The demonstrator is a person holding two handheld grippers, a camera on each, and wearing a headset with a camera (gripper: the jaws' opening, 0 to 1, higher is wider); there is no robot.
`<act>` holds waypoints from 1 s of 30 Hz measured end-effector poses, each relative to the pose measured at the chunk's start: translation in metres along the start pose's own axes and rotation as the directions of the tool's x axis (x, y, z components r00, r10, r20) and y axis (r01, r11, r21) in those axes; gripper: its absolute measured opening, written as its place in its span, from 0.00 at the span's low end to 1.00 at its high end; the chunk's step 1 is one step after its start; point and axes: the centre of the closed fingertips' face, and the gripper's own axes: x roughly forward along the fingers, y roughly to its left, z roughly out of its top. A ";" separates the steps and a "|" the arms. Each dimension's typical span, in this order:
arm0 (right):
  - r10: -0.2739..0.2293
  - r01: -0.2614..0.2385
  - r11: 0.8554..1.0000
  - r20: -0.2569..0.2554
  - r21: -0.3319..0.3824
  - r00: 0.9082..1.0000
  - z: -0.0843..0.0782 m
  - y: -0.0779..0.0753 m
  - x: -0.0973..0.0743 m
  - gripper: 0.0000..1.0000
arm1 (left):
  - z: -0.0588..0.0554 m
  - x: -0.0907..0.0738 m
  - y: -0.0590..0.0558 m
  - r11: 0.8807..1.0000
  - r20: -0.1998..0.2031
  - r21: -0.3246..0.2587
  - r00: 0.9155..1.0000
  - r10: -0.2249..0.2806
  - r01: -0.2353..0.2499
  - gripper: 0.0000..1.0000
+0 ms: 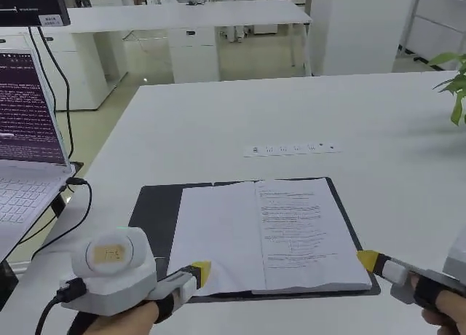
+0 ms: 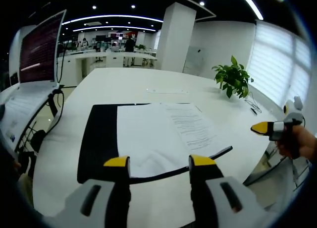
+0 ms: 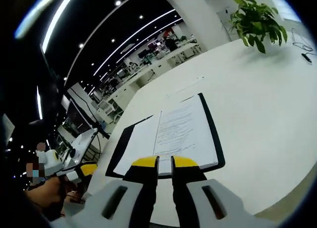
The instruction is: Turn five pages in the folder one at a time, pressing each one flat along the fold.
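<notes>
A black folder (image 1: 154, 207) lies open on the white table, with a blank page (image 1: 215, 233) on the left and a printed page (image 1: 302, 229) on the right. My left gripper (image 1: 195, 274) hovers at the folder's near left corner. Its jaws stand open and hold nothing, as the left gripper view shows (image 2: 159, 161), with the folder (image 2: 96, 134) just beyond them. My right gripper (image 1: 368, 261) sits off the folder's near right corner. Its jaws are shut and hold nothing (image 3: 164, 162), and they point at the near edge of the printed page (image 3: 183, 129).
An open laptop (image 1: 22, 153) stands at the left table edge, and its cable (image 1: 79, 207) trails near the folder. A socket strip (image 1: 291, 148) is set into the table behind the folder. A potted plant (image 1: 455, 87) is at the far right.
</notes>
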 end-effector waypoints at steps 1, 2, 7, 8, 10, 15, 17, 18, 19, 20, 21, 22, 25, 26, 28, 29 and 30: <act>-0.005 0.005 1.000 0.012 -0.028 1.000 0.002 -0.001 -0.001 0.12 | 0.000 -0.001 -0.001 1.000 0.001 0.003 1.000 0.001 -0.001 0.49; -0.006 0.007 0.999 0.013 -0.036 1.000 0.002 -0.001 -0.001 0.15 | 0.000 -0.003 -0.001 1.000 0.004 0.005 1.000 0.000 0.000 0.50; -0.003 0.004 0.992 0.010 -0.130 1.000 0.002 0.001 -0.003 0.29 | -0.003 -0.007 -0.001 1.000 0.017 0.020 1.000 0.010 -0.010 0.54; 0.006 -0.005 0.991 0.004 -0.137 1.000 0.001 0.003 -0.003 0.31 | -0.004 -0.008 -0.001 1.000 0.017 0.017 1.000 0.011 -0.011 0.56; 0.016 -0.014 0.985 0.006 -0.173 1.000 0.002 0.006 -0.003 0.40 | -0.005 -0.010 -0.001 1.000 0.019 0.010 1.000 0.009 -0.009 0.58; 0.011 -0.011 0.967 -0.002 -0.253 1.000 0.003 0.005 -0.005 0.55 | -0.003 -0.017 -0.002 1.000 0.029 0.030 1.000 0.007 -0.008 0.64; 0.017 -0.015 0.964 0.004 -0.267 1.000 0.004 0.006 -0.007 0.57 | 0.002 -0.020 -0.003 0.999 0.046 0.038 0.999 0.002 -0.004 0.68; 0.015 -0.012 0.962 0.011 -0.272 1.000 0.005 0.005 -0.007 0.61 | 0.004 -0.021 -0.002 0.999 0.053 0.039 0.999 0.002 -0.005 0.71; 0.017 -0.012 0.961 0.015 -0.276 1.000 0.006 0.005 -0.007 0.65 | 0.006 -0.023 -0.002 0.999 0.063 0.040 0.998 0.001 -0.004 0.73; 0.022 -0.016 0.959 0.017 -0.284 1.000 0.006 0.006 -0.008 0.69 | 0.008 -0.024 -0.002 0.999 0.071 0.044 0.997 0.005 -0.008 0.76; 0.027 -0.021 0.956 0.019 -0.293 0.999 0.006 0.007 -0.008 0.75 | 0.010 -0.025 -0.002 0.998 0.078 0.055 0.997 0.006 -0.010 0.79; 0.029 -0.020 0.952 0.024 -0.305 0.999 0.006 0.008 -0.008 0.78 | 0.010 -0.026 -0.003 0.998 0.078 0.058 0.997 0.005 -0.009 0.81; 0.047 -0.034 0.935 0.028 -0.352 0.999 0.006 0.011 -0.008 0.87 | 0.013 -0.029 -0.003 0.997 0.088 0.070 0.996 0.006 -0.012 0.89; 0.051 -0.037 0.931 0.028 -0.363 0.998 0.007 0.012 -0.008 0.90 | 0.014 -0.030 -0.004 0.996 0.094 0.083 0.996 0.007 -0.015 0.93; 0.061 -0.042 0.922 0.036 -0.386 0.997 0.008 0.015 -0.007 0.97 | 0.016 -0.031 -0.003 0.995 0.102 0.099 0.995 0.011 -0.021 0.98; 0.062 -0.043 0.917 0.036 -0.397 0.997 0.008 0.015 -0.008 0.99 | 0.017 -0.032 -0.003 0.994 0.106 0.105 0.994 0.013 -0.024 0.99; 0.062 -0.041 0.912 0.039 -0.409 0.997 0.009 0.016 -0.008 1.00 | 0.017 -0.033 -0.003 0.993 0.108 0.112 0.994 0.012 -0.025 0.99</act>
